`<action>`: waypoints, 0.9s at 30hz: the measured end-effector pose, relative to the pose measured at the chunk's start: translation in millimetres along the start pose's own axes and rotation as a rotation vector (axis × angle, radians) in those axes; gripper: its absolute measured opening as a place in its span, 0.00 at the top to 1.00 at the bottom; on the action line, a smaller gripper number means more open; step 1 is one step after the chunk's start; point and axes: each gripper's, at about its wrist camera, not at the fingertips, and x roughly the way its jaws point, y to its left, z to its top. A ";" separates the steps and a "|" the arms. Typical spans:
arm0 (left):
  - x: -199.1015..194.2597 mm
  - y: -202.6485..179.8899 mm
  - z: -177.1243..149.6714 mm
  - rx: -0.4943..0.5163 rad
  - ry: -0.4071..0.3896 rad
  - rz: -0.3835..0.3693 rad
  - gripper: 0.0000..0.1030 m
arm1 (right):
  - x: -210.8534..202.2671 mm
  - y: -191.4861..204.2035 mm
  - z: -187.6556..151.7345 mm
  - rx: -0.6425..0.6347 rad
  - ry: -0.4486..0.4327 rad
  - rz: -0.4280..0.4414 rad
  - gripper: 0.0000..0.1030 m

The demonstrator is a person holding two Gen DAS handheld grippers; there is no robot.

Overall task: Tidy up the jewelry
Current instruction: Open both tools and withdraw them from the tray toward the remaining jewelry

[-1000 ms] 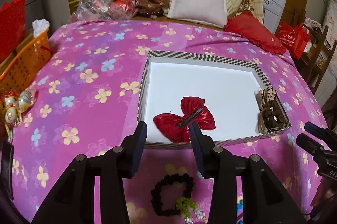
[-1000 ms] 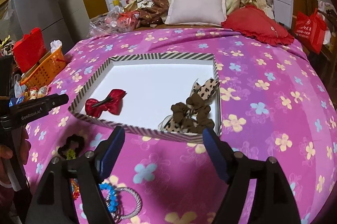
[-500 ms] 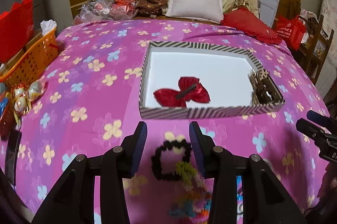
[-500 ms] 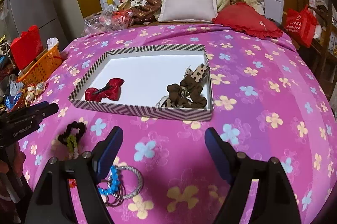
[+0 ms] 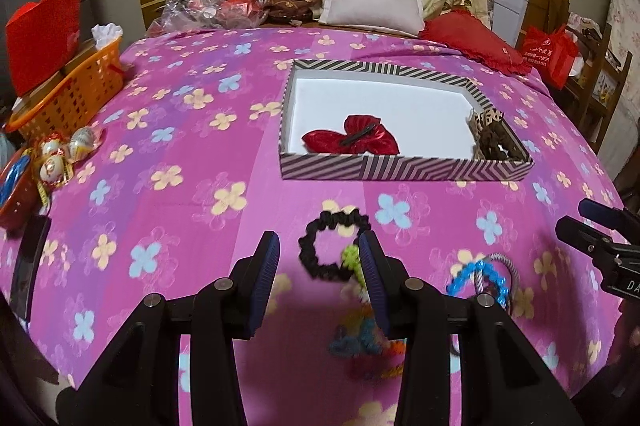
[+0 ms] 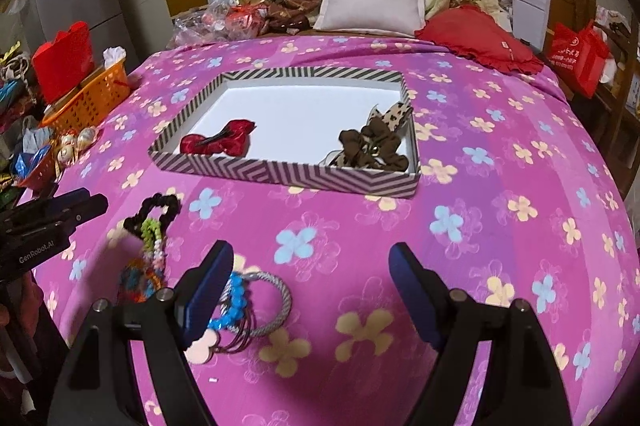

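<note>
Centrally, a shallow zigzag-striped box [image 6: 280, 173] holds a glossy red bow clip [image 6: 218, 141] and brown fabric scrunchies [image 6: 372, 147]. Before it, a ruffled black scrunchie [image 5: 332, 246] lies beneath the empty, part-open left gripper [image 5: 318, 264]. Nearer still, beaded blue and braided grey bracelets [image 6: 256, 302] lie by the right gripper [image 6: 310, 280], released wide.

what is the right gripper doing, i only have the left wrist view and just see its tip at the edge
Observer: The right gripper is open wide, with nothing between its fingers, over bare bedspread.
Operator: what's that blue loop lying on
Observer: The blue bead bracelet overlaps a grey braided ring. Dark cords with a pale flower pendant lie beside them.
Operator: the tray wall hides the brown stuff, what is it
Observer: A brown scrunchie lies with a leopard-print bow in the near right corner of the striped tray.
</note>
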 end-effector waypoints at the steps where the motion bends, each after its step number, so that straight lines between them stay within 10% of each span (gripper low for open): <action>1: -1.1 2.1 -2.1 -0.003 0.002 -0.001 0.81 | -1.2 1.5 -1.5 -0.004 0.002 0.000 0.19; 27: 4.2 32.3 -37.2 -0.082 0.089 -0.031 0.81 | 5.5 15.7 -39.3 -0.042 0.069 0.060 0.19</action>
